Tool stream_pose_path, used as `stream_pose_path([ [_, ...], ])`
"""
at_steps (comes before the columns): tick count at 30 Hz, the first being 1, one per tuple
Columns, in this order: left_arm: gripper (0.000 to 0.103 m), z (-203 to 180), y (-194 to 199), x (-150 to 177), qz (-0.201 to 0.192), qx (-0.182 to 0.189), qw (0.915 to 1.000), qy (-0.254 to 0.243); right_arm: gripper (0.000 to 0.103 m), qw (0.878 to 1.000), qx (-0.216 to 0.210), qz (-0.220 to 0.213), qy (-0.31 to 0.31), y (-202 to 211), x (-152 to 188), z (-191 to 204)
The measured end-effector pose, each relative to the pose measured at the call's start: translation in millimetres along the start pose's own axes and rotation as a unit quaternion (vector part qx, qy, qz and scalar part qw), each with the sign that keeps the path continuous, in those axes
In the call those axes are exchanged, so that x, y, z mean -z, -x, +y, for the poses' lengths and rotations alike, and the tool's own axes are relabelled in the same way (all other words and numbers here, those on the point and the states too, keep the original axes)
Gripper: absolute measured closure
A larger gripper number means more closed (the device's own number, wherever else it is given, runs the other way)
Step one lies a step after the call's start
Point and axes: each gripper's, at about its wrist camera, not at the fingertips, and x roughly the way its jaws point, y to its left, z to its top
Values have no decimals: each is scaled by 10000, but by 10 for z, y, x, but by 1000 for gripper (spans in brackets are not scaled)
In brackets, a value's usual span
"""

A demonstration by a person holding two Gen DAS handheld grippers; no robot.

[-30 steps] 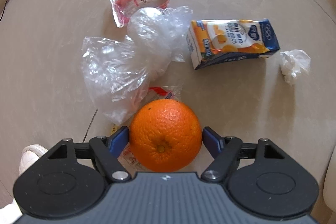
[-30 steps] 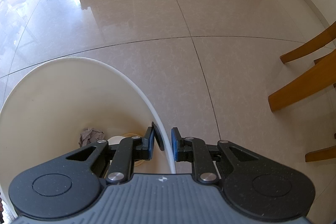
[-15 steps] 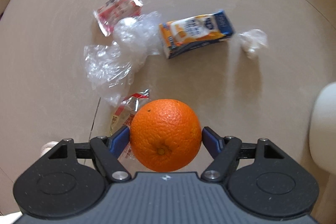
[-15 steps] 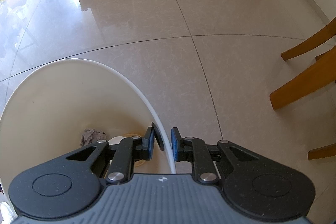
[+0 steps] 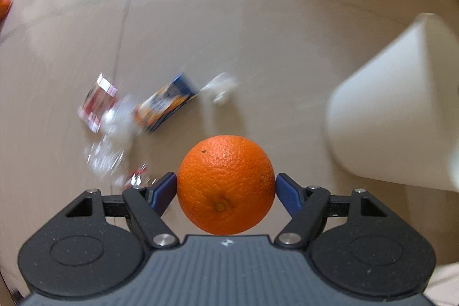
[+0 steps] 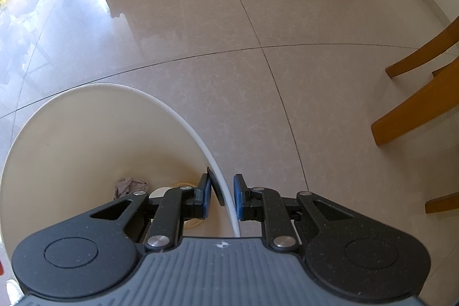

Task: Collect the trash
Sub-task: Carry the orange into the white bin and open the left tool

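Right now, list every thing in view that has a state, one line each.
Left gripper: shut on the orange, lifted off the floor.
Right gripper: shut on the white bin's rim.
White bin: open, crumpled paper at the bottom.
Juice carton: lying on the floor.
Red snack wrapper: lying on the floor.

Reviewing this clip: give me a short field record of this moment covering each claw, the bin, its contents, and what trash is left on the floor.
left claw: shut on the orange, held above the floor
right claw: shut on the rim of the white bin, one pad inside, one outside
bin contents: crumpled paper and a pale round item, partly hidden
floor trash: juice carton, red-and-white packet, clear plastic bags, white wad, all motion-blurred
bin position, left view: right of the orange
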Motion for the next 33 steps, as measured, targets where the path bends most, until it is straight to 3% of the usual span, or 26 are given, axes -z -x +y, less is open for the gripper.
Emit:
stream_pose_path([
  [5,28,-503,493,-265,-286,322,9967,-692,84,10000,-32,9,-33,-5,-4,-32],
  [11,29,-1148,891,-512,-564,593,9855,-1488,84,10000,-28,11,-19,-8,-10,-37],
  [21,32,-1935,1025,-704,-736,1056,9698,-2072,84,10000,-62,8,-40,-5,-1,-53],
  [24,40,-2099,983,-704,-736,1172,9651,-2222,84,9999,-84,19,-77,-9,-1,-63],
  [26,31,-2183,982,-695,-788,1264,9617,-2301,84,9999,-88,20,-77,-9,0,-64],
  [28,13,-2211,971,-700,-848,1290,9616,-2267,84,9999,-93,13,-65,-4,-4,-67],
  [33,12,-2143,967,-727,-878,1219,9646,-2168,85,9999,-107,8,-71,-6,-2,-82],
])
